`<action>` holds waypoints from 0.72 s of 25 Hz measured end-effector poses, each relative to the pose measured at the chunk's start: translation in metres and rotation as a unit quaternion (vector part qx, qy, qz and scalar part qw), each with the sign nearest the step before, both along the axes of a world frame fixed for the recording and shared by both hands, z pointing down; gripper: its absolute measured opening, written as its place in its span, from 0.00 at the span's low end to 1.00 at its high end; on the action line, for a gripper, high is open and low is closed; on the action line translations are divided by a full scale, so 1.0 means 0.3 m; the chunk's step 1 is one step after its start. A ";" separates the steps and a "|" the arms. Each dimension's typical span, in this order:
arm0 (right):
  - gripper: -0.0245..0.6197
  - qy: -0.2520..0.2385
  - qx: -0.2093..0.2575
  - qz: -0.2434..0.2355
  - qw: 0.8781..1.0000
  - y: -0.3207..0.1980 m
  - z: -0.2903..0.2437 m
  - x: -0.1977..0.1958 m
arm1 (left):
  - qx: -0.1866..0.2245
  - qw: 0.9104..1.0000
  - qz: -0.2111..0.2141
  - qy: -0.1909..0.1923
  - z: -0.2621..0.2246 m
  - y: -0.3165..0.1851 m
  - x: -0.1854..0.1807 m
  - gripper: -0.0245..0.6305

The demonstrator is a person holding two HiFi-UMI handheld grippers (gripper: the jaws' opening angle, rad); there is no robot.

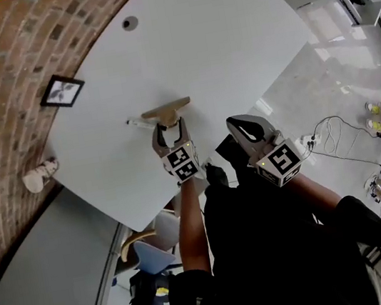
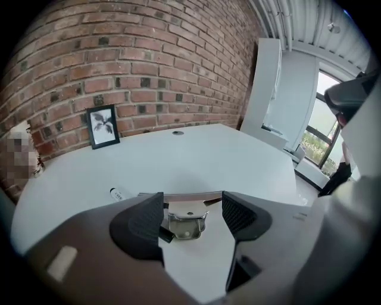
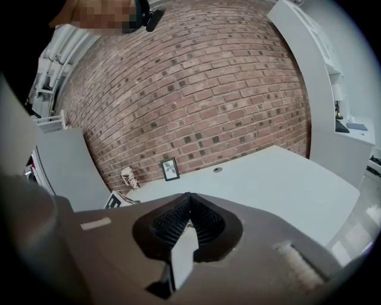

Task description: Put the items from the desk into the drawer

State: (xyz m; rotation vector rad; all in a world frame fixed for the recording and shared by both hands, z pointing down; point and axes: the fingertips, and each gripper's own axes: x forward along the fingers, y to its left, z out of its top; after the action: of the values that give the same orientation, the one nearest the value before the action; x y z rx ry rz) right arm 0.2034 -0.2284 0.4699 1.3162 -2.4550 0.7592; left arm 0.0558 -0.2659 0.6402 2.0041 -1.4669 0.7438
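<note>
Metal T-shaped tool (image 2: 187,221) lies on the table (image 1: 230,40); left hand-held gripper (image 2: 190,211) straddles it, jaws wide, ready to grab, while right hand-held gripper (image 3: 189,223) hangs closed, empty.

We enter a marker (image 2: 117,193) half hidden behind the left gripper (image 2: 191,204), a flat tool (image 2: 187,226) with ends likewise covered, and a pale figure (image 1: 39,175), perhaps a doll, too small to tell.

Your head camera looks steeply down on the white desk (image 1: 228,33). Both gripper cameras sit low, facing the brick wall (image 2: 149,59); all three share the picture frame (image 1: 61,91).
</note>
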 end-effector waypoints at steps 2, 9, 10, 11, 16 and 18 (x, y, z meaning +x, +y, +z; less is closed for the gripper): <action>0.04 -0.002 -0.005 -0.001 1.000 -0.011 0.012 0.009 | -0.014 1.000 -0.001 -0.006 0.038 -0.009 0.001 0.54; 0.04 -0.007 -0.012 0.000 1.000 -0.050 0.035 0.033 | -0.052 0.998 -0.002 -0.028 0.123 -0.028 0.009 0.55; 0.04 -0.008 -0.013 0.000 1.000 -0.053 0.039 0.036 | -0.055 0.998 -0.004 -0.029 0.132 -0.031 0.008 0.55; 0.04 -0.009 -0.016 0.001 1.000 -0.055 0.043 0.040 | -0.060 0.998 -0.006 -0.032 0.142 -0.032 0.007 0.55; 0.04 -0.015 -0.020 0.003 1.000 -0.064 0.046 0.056 | -0.079 0.996 -0.005 -0.049 0.180 -0.028 0.004 0.54; 0.04 -0.015 -0.019 0.005 1.000 -0.069 0.046 0.062 | -0.078 0.996 -0.006 -0.050 0.181 -0.027 0.003 0.54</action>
State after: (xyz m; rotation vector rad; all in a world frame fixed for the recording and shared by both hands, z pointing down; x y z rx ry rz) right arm 0.2221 -0.2491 0.4837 1.3124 -2.4470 0.8311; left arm 0.0566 -0.2739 0.6943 1.8640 -1.4279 0.9350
